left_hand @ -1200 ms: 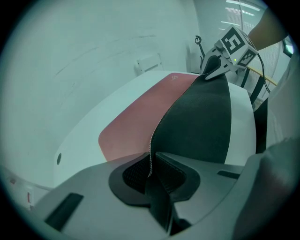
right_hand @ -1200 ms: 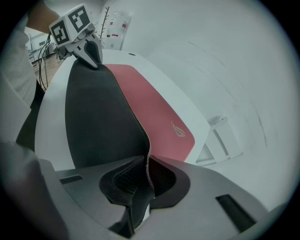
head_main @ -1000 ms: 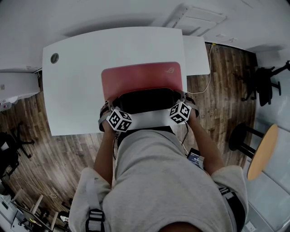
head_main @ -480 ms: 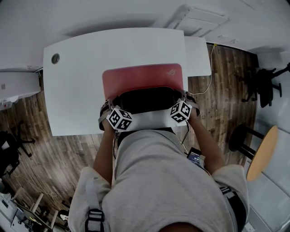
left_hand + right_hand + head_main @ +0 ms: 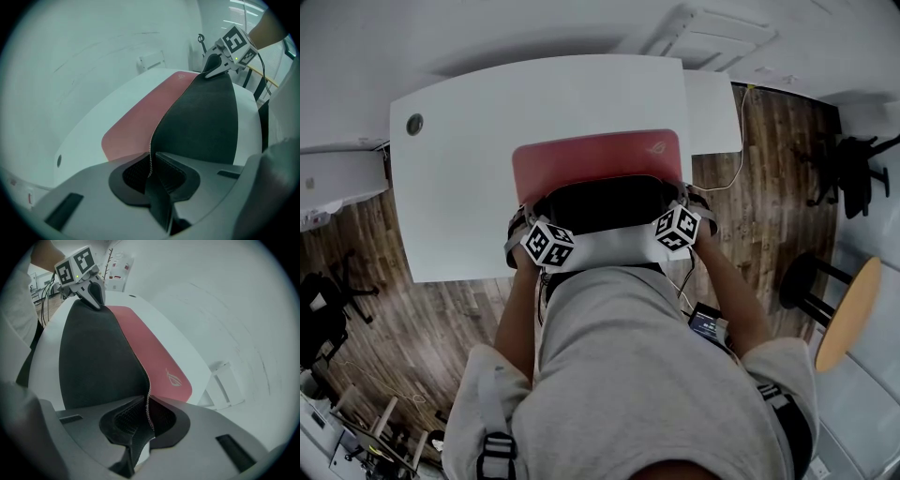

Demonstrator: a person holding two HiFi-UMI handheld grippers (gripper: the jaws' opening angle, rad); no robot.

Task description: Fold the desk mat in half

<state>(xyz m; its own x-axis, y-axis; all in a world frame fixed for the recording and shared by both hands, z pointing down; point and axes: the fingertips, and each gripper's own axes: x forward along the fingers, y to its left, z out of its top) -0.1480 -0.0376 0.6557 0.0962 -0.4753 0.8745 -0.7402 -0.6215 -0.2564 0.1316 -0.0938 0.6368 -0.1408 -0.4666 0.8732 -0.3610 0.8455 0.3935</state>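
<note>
left gripper [image 5: 151, 174]: jaws pinched on near-left corner of desk mat [image 5: 595, 157].
right gripper [image 5: 146, 416]: jaws pinched on near-right corner.
desk mat: near edge lifted w/ black underside showing; far red part flat on white desk [image 5: 459, 187].

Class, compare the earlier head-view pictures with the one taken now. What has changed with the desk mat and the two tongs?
Nothing has visibly changed. The left tongs and right tongs stay shut on the two ends of the near edge of the red rectangular desk mat. That edge stays lifted, showing the mat's black underside, and the far half still lies flat on the white desk.
</note>
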